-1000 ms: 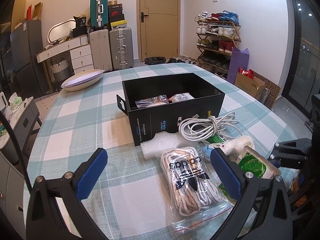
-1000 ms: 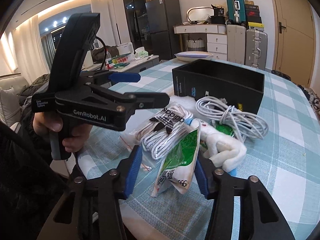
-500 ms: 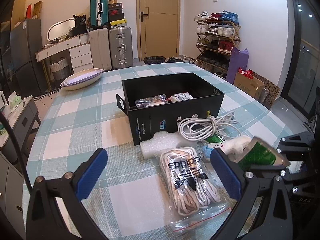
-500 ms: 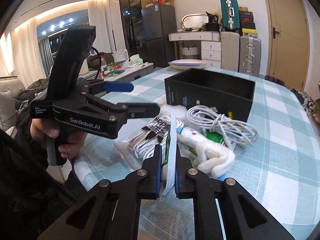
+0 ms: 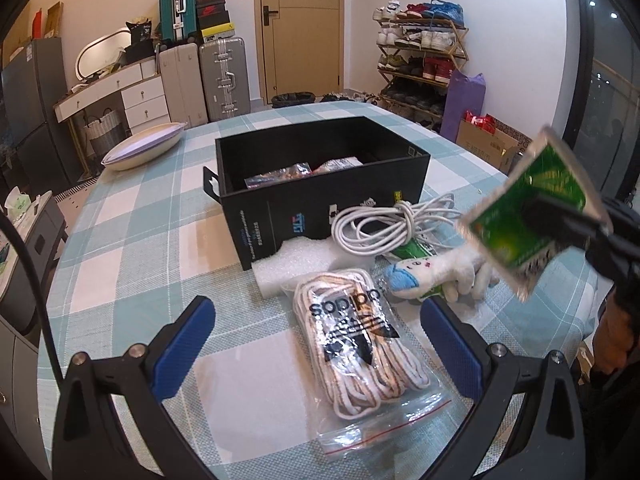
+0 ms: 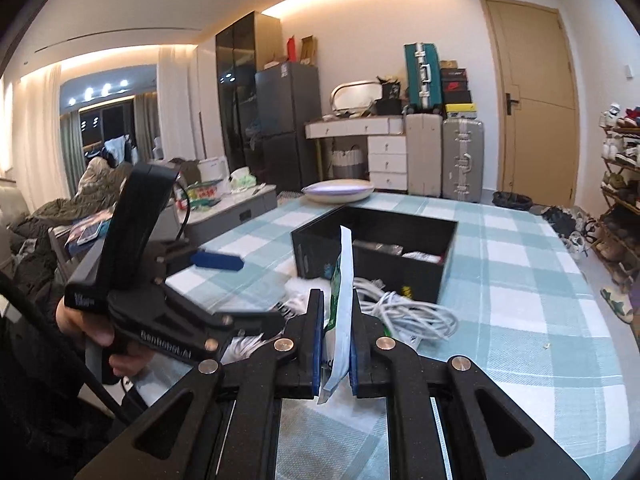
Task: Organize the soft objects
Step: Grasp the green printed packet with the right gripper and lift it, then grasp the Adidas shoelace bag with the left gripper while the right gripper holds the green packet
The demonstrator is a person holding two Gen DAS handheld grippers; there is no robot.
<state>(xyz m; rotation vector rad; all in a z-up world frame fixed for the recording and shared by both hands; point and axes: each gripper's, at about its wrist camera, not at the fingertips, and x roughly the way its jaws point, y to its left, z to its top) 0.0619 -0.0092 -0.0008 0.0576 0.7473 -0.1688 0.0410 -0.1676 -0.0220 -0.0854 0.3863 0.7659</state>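
My right gripper (image 6: 335,304) is shut on a flat green and white packet (image 6: 340,280), seen edge-on and lifted off the table. In the left wrist view the same packet (image 5: 532,208) hangs in the air at the right, above the plush. My left gripper (image 5: 316,328) is open low over a clear bag of white laces (image 5: 356,344), touching nothing. A white plush toy (image 5: 436,272), a coiled white cable (image 5: 396,224) and a white foam piece (image 5: 296,260) lie in front of the black box (image 5: 320,200), which holds a few wrapped items.
A cream oval bowl (image 5: 140,148) sits at the far left of the checked table (image 5: 132,248). Suitcases, drawers and a shoe rack line the walls beyond. In the right wrist view a hand (image 6: 96,332) holds the left gripper's handle at the table's left edge.
The right gripper closed on the green packet, then lifted it off the table, up and to the right in the left wrist view. The left gripper stayed open over the lace bag.
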